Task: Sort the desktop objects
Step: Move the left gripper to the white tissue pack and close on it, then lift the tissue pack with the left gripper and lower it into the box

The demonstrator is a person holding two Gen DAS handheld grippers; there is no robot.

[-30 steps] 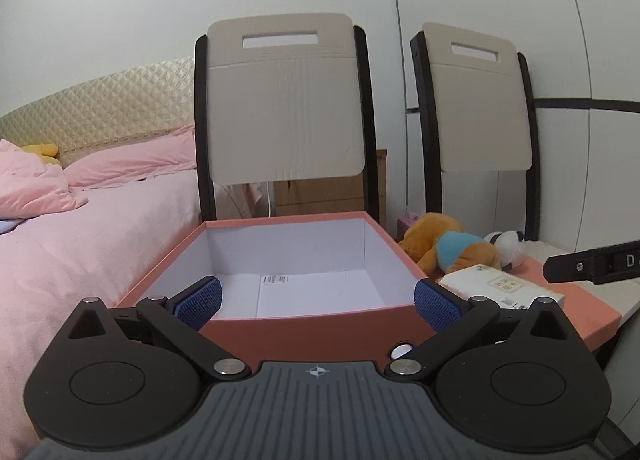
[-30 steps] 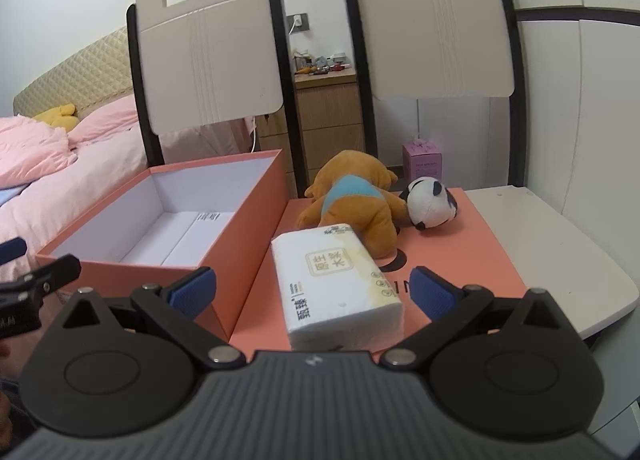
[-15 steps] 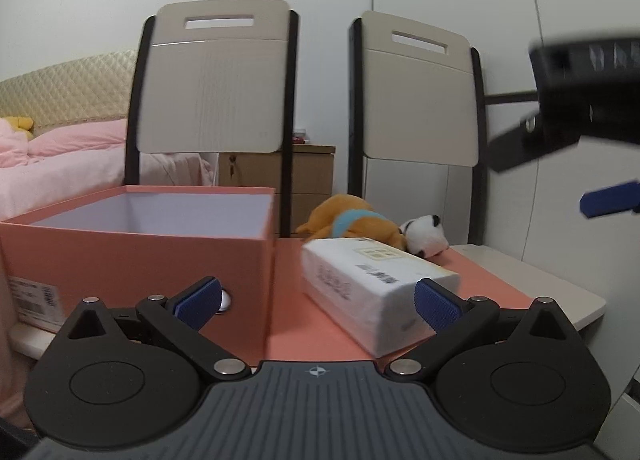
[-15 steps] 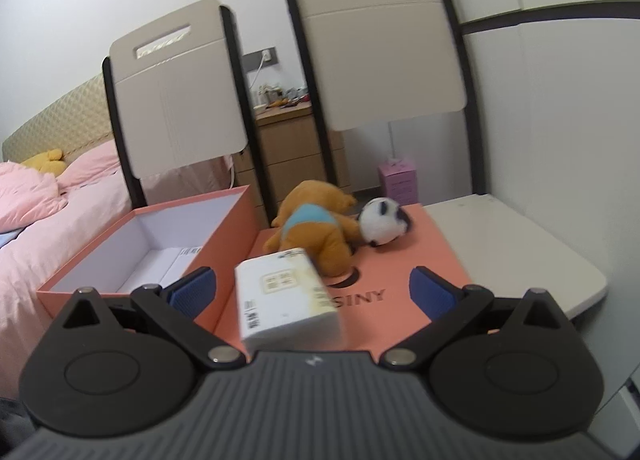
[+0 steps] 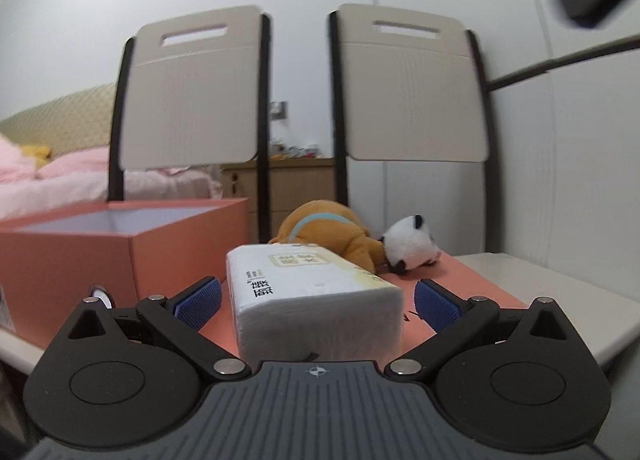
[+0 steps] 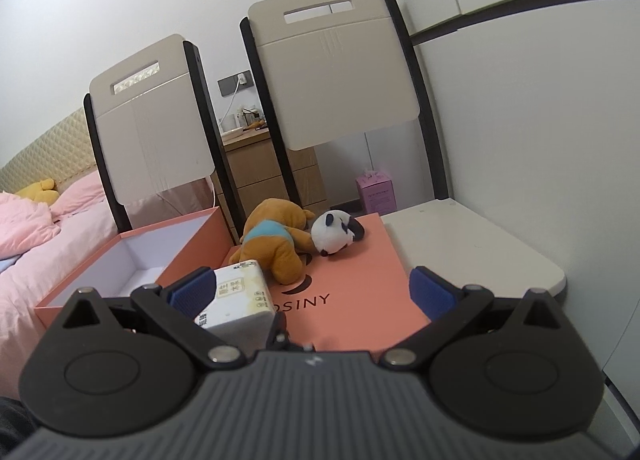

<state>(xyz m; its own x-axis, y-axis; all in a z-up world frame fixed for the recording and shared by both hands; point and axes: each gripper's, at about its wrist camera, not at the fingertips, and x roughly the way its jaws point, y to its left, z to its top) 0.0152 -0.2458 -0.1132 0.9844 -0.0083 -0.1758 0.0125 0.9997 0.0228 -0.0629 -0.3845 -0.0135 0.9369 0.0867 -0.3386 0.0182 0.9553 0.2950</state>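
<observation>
Handling: the white plastic-wrapped soft tissue pack (image 5: 316,292) looks light, squashy and slick; I'd pinch across its long sides, mid-length.
Look: rectangular, printed label on top.
Place: on the flat salmon-pink box lid (image 6: 360,292), right of the open salmon-pink cardboard box (image 5: 120,252), near the brown plush dog (image 5: 328,236).
Left gripper (image 5: 316,304): released, jaws spread either side of the pack.
Right gripper (image 6: 312,292): released, empty.

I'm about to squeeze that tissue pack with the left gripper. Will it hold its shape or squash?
The tissue pack looks soft-wrapped, so it will probably dent between the open left gripper pads. It is likely light for its bulk. Its flat base on the orange lid suggests it won't roll.
</observation>
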